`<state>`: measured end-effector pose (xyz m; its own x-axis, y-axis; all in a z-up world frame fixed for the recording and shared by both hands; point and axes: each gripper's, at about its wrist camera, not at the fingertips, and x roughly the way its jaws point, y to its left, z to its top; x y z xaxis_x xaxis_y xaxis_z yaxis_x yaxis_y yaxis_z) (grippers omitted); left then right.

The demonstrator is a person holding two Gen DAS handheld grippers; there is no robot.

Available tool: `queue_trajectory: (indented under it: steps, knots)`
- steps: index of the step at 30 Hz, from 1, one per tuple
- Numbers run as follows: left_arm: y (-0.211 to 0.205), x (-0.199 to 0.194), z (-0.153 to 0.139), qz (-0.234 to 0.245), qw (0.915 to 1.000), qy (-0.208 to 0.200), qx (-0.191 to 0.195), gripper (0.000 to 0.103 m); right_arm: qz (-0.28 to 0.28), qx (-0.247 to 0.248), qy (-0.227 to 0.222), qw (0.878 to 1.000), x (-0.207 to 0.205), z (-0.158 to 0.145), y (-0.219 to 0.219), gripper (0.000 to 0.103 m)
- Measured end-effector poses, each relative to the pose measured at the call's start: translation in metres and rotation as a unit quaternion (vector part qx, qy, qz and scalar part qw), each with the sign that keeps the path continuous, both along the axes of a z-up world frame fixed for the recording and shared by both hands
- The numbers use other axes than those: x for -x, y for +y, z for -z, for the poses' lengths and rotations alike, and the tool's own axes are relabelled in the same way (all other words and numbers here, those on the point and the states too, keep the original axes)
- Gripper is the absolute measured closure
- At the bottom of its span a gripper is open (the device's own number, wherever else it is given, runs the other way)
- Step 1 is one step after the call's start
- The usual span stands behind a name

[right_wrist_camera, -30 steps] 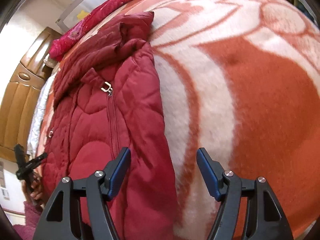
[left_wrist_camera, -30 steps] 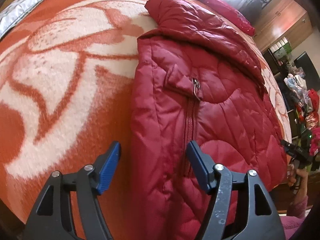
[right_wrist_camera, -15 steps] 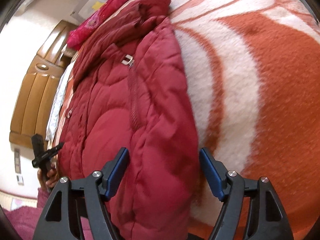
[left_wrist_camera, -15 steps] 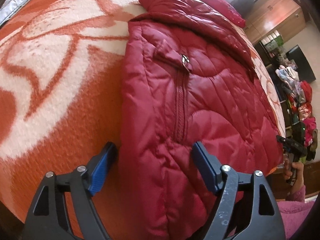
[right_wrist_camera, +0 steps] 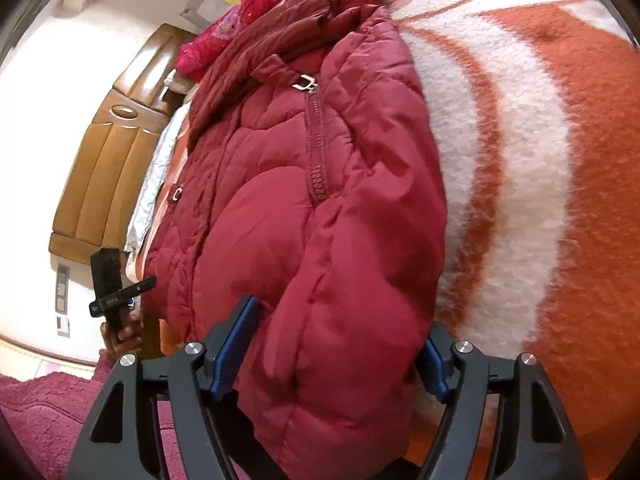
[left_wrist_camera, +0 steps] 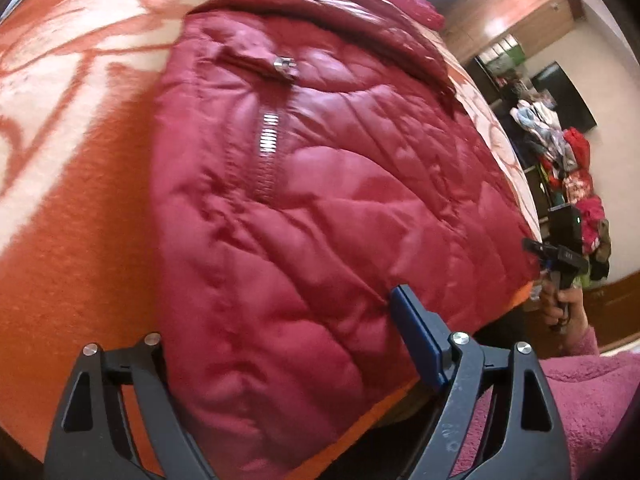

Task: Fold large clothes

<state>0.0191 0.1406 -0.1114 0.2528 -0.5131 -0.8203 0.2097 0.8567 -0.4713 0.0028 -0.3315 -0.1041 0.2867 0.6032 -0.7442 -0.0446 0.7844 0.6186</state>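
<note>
Since the earlier frames both hand-held grippers have closed in on the near end of the jacket (left_wrist_camera: 320,208), which now fills most of each view; before, the fingers framed mostly blanket.

Left hand-held gripper (left_wrist_camera: 280,344): jaws have just been opening, now wide apart. Padded hem of jacket bulges up between them. Left finger's blue pad hidden behind the fabric; right blue pad (left_wrist_camera: 416,344) visible, lying against the quilted surface at its tip. Can't tell if any real pinch; looks like straddling, not clamped.

Right hand-held gripper (right_wrist_camera: 336,344): jaws apart at moderate width, fold of jacket bulk between them. Left blue pad (right_wrist_camera: 236,344) sits at the fabric edge, right pad (right_wrist_camera: 434,372) mostly covered by jacket. Fabric fills the gap; firm pressing not evident.

Jacket: dark red, quilted, lying on bed w/ orange-and-white blanket (right_wrist_camera: 540,160), collar away from cameras, hem at near bed edge. Zip (left_wrist_camera: 268,148) runs down the front, metal pull (left_wrist_camera: 282,65) near collar. Buckle (right_wrist_camera: 305,83) seen in right view.

Each view catches the opposite gripper off the bed edge, held in a hand (left_wrist_camera: 560,304) w/ pink fleecy sleeve (left_wrist_camera: 592,400). Wooden cabinet (right_wrist_camera: 104,172) at left in right view; pile of clothes (left_wrist_camera: 568,168) in room bkgd in left view.
</note>
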Motion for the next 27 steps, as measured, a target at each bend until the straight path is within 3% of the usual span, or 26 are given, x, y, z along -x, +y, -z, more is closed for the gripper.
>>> queue_trajectory:
  steps: [4,7,9,14,16,18,21,27]
  knots:
    - [-0.004,0.002,0.001,-0.003,1.0,-0.009,0.001,0.019,-0.002,0.001,-0.01,1.0,0.001,0.001,0.002,0.031]
    - [-0.006,0.004,-0.004,0.006,0.9998,-0.016,0.004,0.028,0.009,-0.013,-0.012,1.0,0.004,0.002,-0.002,0.035]
    - [-0.006,0.004,-0.004,0.009,0.9998,-0.013,0.009,0.028,0.02,-0.029,-0.009,0.999,0.009,0.004,-0.01,0.042]
    - [-0.006,0.003,-0.002,0.019,0.9998,-0.005,0.01,0.028,0.033,-0.05,0.0,0.998,0.008,0.011,-0.017,0.048]
    - [-0.011,0.006,-0.006,0.028,0.9995,-0.013,-0.002,0.04,0.027,-0.045,0.0,0.999,0.007,0.011,-0.013,0.061]
    - [-0.012,0.009,-0.008,0.031,0.9993,-0.021,-0.007,0.06,0.019,-0.054,-0.004,0.998,0.008,0.009,-0.01,0.075]
    - [-0.008,0.011,-0.013,0.027,0.9992,-0.029,-0.002,0.074,0.005,-0.055,-0.021,0.998,0.01,0.001,-0.004,0.08]
    - [-0.005,0.015,-0.031,0.026,0.9987,-0.045,0.003,0.083,-0.005,-0.079,-0.058,0.995,0.015,-0.023,-0.006,0.083]
